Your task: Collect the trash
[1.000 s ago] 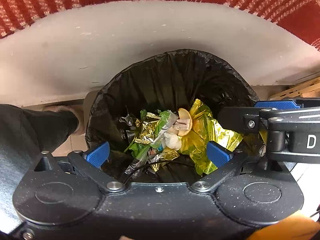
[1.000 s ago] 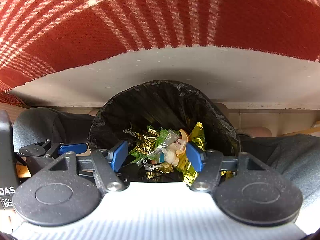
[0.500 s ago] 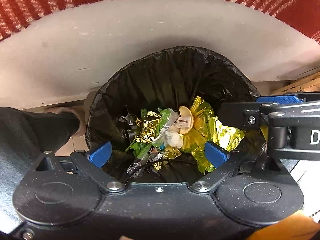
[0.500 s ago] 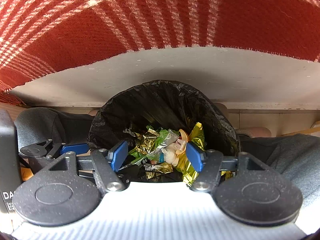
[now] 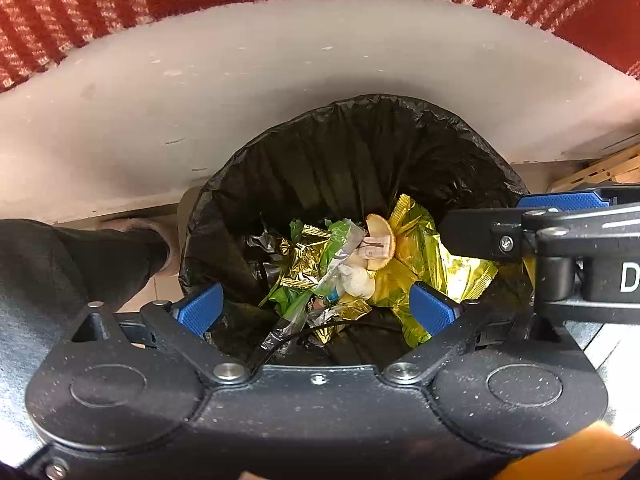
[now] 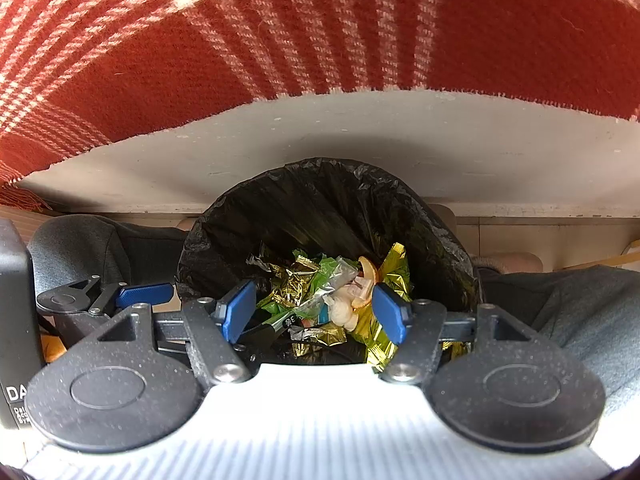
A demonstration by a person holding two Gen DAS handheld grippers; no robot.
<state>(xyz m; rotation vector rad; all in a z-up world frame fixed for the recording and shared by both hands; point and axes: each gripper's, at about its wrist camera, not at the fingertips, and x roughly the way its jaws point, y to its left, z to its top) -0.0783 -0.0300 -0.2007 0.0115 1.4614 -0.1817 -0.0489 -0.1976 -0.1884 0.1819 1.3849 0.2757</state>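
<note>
A round bin lined with a crinkled black plastic bag stands on the floor against a pale grey-white panel, and above that panel hangs a red woven cloth with cream check lines. Beige floor tiles show beside the bin, and pale wooden slats lie at the far right of the left wrist view. Inside the bin sits the collected trash: crumpled gold foil wrappers, green plastic wrappers, a clear film scrap, a white wad and a round tan biscuit-like piece. The left claw hangs over the bin's mouth with its blue pads spread wide, nothing between them. The right claw hovers just beside it, jaws likewise apart and empty. The person's dark grey trouser legs flank the bin on both sides.
</note>
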